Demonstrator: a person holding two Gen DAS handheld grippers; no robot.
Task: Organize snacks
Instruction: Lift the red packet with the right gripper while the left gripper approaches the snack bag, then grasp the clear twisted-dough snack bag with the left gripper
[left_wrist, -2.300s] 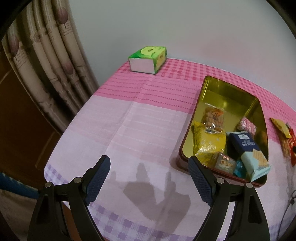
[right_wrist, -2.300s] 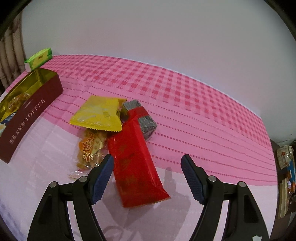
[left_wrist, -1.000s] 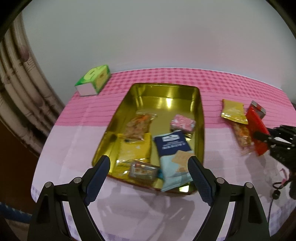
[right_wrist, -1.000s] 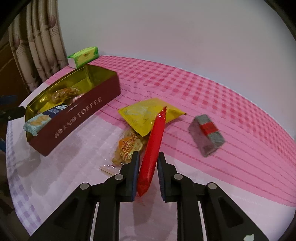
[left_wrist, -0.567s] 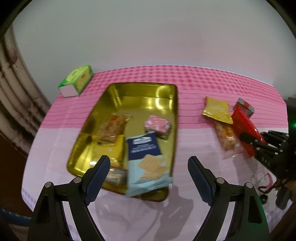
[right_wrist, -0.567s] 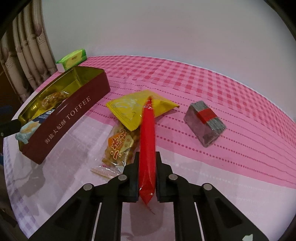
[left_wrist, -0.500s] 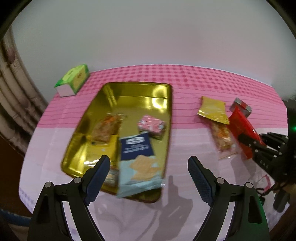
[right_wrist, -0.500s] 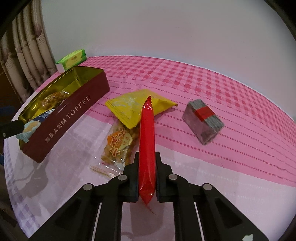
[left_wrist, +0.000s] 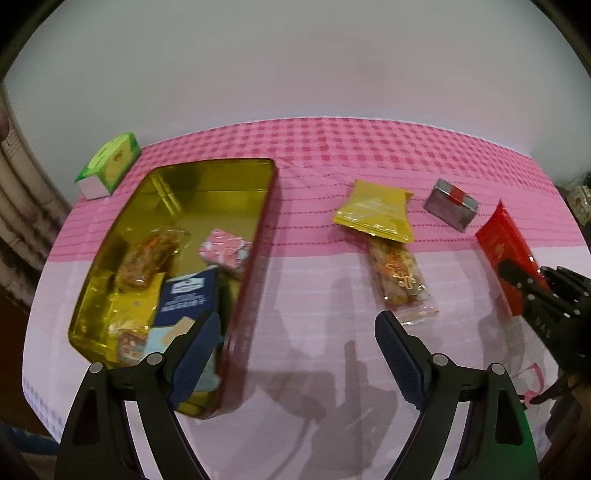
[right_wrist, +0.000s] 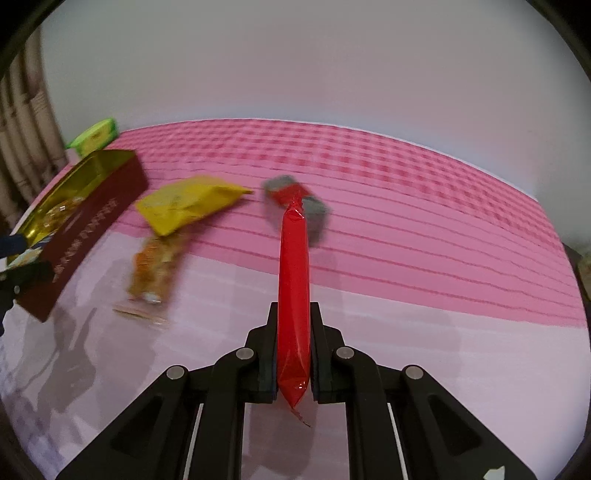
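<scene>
From the left wrist, I am watching my left gripper (left_wrist: 295, 354) hanging spread and empty just right of the tin (left_wrist: 258, 236); the red packet (left_wrist: 506, 247) is lying far right, pinched by my right gripper (left_wrist: 524, 284).

From the right wrist, the right gripper (right_wrist: 293, 354) is pressing its jaws on the red packet (right_wrist: 293, 266), long axis pointing straight ahead, the tin (right_wrist: 92, 214) sitting well off to its left.

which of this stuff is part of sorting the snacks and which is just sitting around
Part of the job:
red packet, clamped in the right gripper
gold tin holding snacks
yellow packet, orange snack bag and grey box on the cloth
left gripper, open

Just lying about:
green tissue box
curtain
</scene>
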